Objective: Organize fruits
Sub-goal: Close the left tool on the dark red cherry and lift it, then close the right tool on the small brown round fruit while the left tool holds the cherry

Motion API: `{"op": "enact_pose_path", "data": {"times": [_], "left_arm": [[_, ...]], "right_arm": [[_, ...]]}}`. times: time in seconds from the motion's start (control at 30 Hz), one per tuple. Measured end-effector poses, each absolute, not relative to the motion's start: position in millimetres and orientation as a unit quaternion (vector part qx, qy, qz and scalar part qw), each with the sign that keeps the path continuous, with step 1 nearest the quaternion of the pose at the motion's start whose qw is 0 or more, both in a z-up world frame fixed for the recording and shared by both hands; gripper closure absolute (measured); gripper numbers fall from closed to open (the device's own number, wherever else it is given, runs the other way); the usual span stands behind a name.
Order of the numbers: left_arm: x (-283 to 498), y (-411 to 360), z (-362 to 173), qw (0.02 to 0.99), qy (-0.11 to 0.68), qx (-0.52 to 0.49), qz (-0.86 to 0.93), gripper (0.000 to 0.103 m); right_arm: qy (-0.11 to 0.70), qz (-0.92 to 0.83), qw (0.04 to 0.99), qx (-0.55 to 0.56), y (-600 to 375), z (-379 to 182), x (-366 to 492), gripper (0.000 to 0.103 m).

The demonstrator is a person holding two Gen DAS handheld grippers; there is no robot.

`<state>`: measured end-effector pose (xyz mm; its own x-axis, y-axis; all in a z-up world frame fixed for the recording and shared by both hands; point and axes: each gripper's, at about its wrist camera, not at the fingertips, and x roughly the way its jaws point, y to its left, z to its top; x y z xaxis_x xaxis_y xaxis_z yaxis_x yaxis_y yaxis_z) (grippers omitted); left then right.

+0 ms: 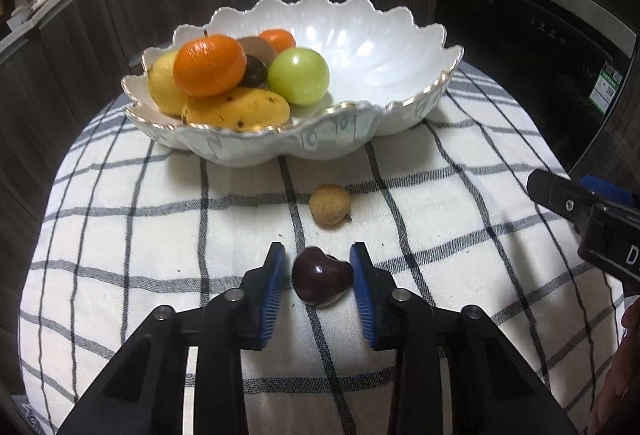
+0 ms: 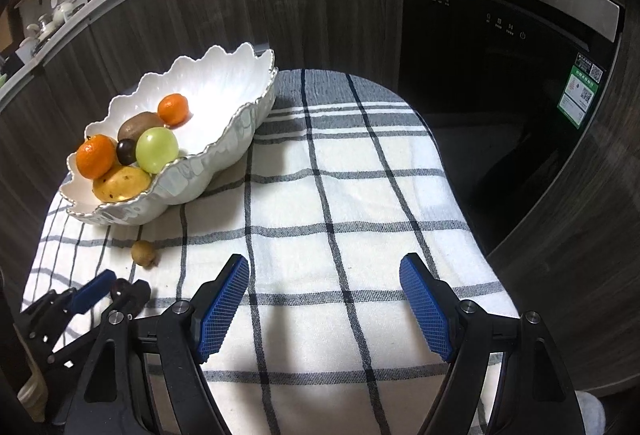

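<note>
On the checked cloth (image 1: pixel 120 235), the left gripper (image 1: pixel 319 281) is straddling a dark cherry (image 1: pixel 322 281), pads beside it but not visibly clamped; closing and lifting toward the bowl (image 1: pixel 400 115) seems next. The right gripper (image 2: pixel 324 303) is hanging released, grasping nothing. The bowl is holding oranges, a mango, a kiwi and a green fruit; a longan (image 1: pixel 330 209) is lying outside

1. On my right gripper (image 1: pixel 608 231), seen from the left wrist camera, I read a white "D"; the rest was cut off.
2. The green label (image 2: pixel 582 93) on the dark appliance (image 2: pixel 500 95) carried QR codes, its print too small to read.
3. The appliance's white panel icons (image 2: pixel 505 27), left of that label, were unreadable.
</note>
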<state>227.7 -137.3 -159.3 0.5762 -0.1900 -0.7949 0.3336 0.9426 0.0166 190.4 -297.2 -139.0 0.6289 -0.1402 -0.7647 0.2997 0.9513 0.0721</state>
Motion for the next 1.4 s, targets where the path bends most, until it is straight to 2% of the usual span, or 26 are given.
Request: {"op": "enact_pose_path", "data": {"times": [0.03, 0.57, 1.13, 1.4], "left_arm": [[227.4, -138.0, -159.3, 0.884, 0.435, 0.083, -0.149, 0.074], [223.0, -119.9, -144.2, 0.894, 0.421, 0.074, -0.135, 0.075], [234.1, -6.8, -125.4, 0.916, 0.397, 0.039, -0.048, 0.075], [240.8, 19.2, -131.3, 0.914, 0.404, 0.004, -0.04, 0.075]], "right_arm": [[0.414, -0.123, 0.897, 0.095, -297.2, -139.8, 191.0, 0.024], [0.409, -0.122, 0.899, 0.093, -289.0, -135.0, 190.2, 0.024], [0.415, -0.069, 0.907, 0.037, -187.3, -141.9, 226.9, 0.026], [0.429, -0.052, 0.902, 0.02, -158.7, -156.0, 247.1, 0.051]]}}
